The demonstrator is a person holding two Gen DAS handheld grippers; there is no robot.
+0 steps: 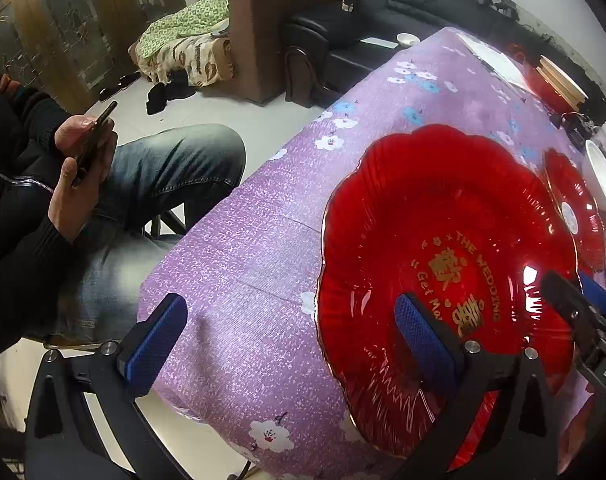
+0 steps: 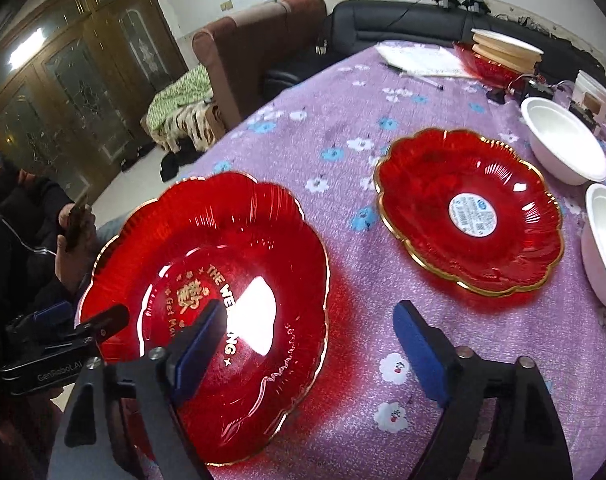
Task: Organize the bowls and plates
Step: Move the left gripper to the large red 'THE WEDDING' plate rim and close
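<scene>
A large red scalloped plate with gold lettering (image 1: pixel 443 240) (image 2: pixel 223 264) lies on the purple flowered tablecloth (image 1: pixel 263 220) near its front edge. My left gripper (image 1: pixel 291 344) is open, its right finger (image 1: pixel 423 344) over the plate's near rim, its left finger over bare cloth. My right gripper (image 2: pixel 307 348) is open, its left finger (image 2: pixel 199 352) above the plate, its right finger over cloth. A second red plate with a round sticker (image 2: pixel 471 212) (image 1: pixel 575 204) lies farther right. Two white bowls (image 2: pixel 563 140) (image 2: pixel 605 244) stand beside it.
At the table's far end are a stack of bowls on a red plate (image 2: pixel 499 56), papers (image 2: pixel 419 60) and a pen (image 2: pixel 423 80). A seated person with a phone (image 1: pixel 91 148) is at the left. Sofas (image 2: pixel 383 28) stand behind the table.
</scene>
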